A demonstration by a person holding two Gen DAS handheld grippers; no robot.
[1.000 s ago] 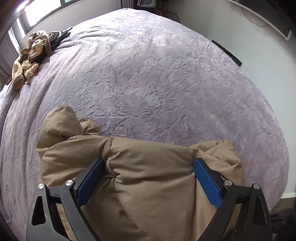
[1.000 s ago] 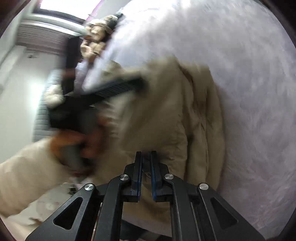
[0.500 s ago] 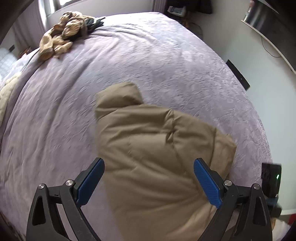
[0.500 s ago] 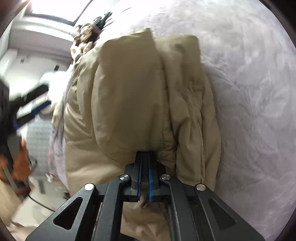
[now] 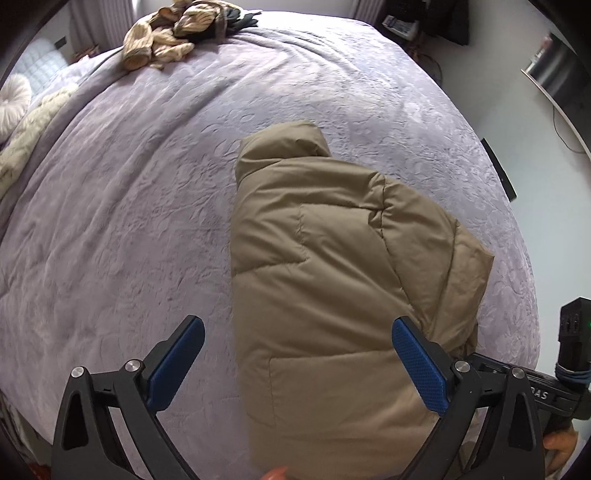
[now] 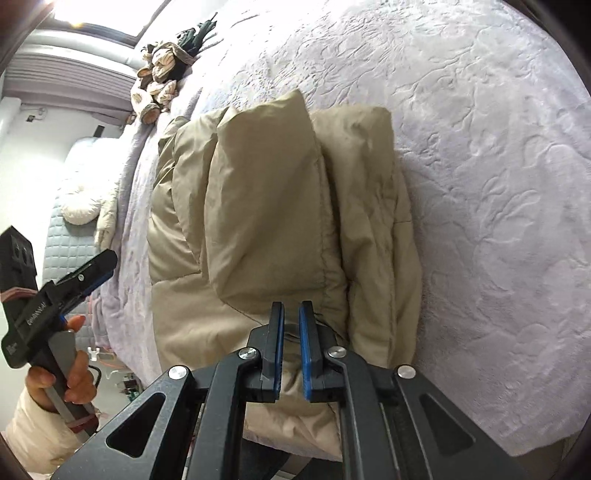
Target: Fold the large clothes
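A tan puffer jacket (image 5: 332,280) lies folded on the lavender bed cover (image 5: 129,221), near the bed's near edge. My left gripper (image 5: 295,350) is wide open and empty, held above the jacket's near end. In the right wrist view the jacket (image 6: 273,206) lies stacked in folds. My right gripper (image 6: 291,332) sits at its near edge with the jaws slightly apart and nothing between them. The left gripper also shows at the left of the right wrist view (image 6: 88,277), held in a hand.
A pile of patterned and dark clothes (image 5: 181,33) lies at the far end of the bed. A cream knit item (image 5: 26,136) and a round cushion (image 5: 13,103) lie at the left edge. A wall (image 5: 546,177) is on the right.
The jacket has been folded over into a compact stack and let go. My left gripper has lifted back and away from it. My right gripper's jaws have parted slightly.
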